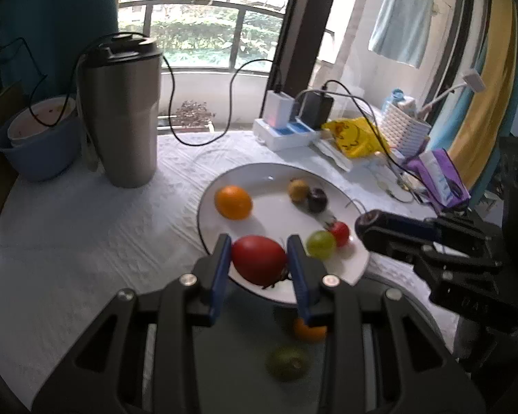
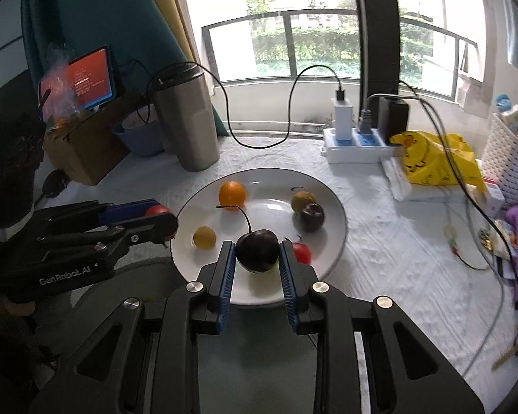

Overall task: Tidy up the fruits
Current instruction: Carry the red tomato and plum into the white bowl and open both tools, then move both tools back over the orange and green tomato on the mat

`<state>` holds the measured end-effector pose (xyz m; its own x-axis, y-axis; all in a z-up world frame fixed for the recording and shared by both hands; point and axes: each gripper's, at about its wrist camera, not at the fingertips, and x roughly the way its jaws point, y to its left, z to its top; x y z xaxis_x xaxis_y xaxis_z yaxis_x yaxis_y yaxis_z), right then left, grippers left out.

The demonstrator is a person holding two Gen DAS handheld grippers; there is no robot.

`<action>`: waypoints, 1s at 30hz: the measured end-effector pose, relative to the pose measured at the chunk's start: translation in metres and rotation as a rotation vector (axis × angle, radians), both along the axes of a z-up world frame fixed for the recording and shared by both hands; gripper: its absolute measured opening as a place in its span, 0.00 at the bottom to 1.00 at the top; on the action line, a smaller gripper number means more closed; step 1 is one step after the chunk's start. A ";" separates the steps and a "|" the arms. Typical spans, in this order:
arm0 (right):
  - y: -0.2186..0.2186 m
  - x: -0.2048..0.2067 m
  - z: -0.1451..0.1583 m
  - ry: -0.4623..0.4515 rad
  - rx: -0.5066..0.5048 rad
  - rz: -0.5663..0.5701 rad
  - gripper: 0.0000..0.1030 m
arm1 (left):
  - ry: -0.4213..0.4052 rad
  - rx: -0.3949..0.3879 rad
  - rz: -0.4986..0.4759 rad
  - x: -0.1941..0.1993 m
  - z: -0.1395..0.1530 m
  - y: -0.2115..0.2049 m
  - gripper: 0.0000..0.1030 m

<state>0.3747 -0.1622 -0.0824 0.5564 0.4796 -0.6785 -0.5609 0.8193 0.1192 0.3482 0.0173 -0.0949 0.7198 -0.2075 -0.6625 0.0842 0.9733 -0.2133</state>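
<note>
My left gripper is shut on a red oval tomato, held over the near rim of a white plate. On the plate lie an orange, a yellow-brown fruit, a dark plum, a green grape and a small red tomato. My right gripper is shut on a dark cherry with a long stem, above the plate's near side. The left gripper shows at the left with the red tomato.
A round grey tray under the grippers holds an orange fruit and a green one. A steel tumbler, blue bowl, power strip with cables, yellow bag and white basket ring the plate.
</note>
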 end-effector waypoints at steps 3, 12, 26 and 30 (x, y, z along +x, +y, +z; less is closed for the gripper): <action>0.010 0.009 -0.004 0.002 -0.010 0.010 0.27 | 0.004 -0.004 0.011 0.010 -0.004 0.006 0.33; 0.037 0.040 -0.022 0.027 -0.045 0.039 0.27 | 0.032 -0.016 0.022 0.034 -0.019 0.015 0.33; 0.039 0.058 -0.037 0.039 -0.074 -0.018 0.31 | 0.065 -0.032 0.007 0.047 -0.026 0.014 0.34; 0.038 0.051 -0.029 0.024 -0.069 -0.021 0.39 | 0.044 -0.035 0.016 0.040 -0.017 0.015 0.37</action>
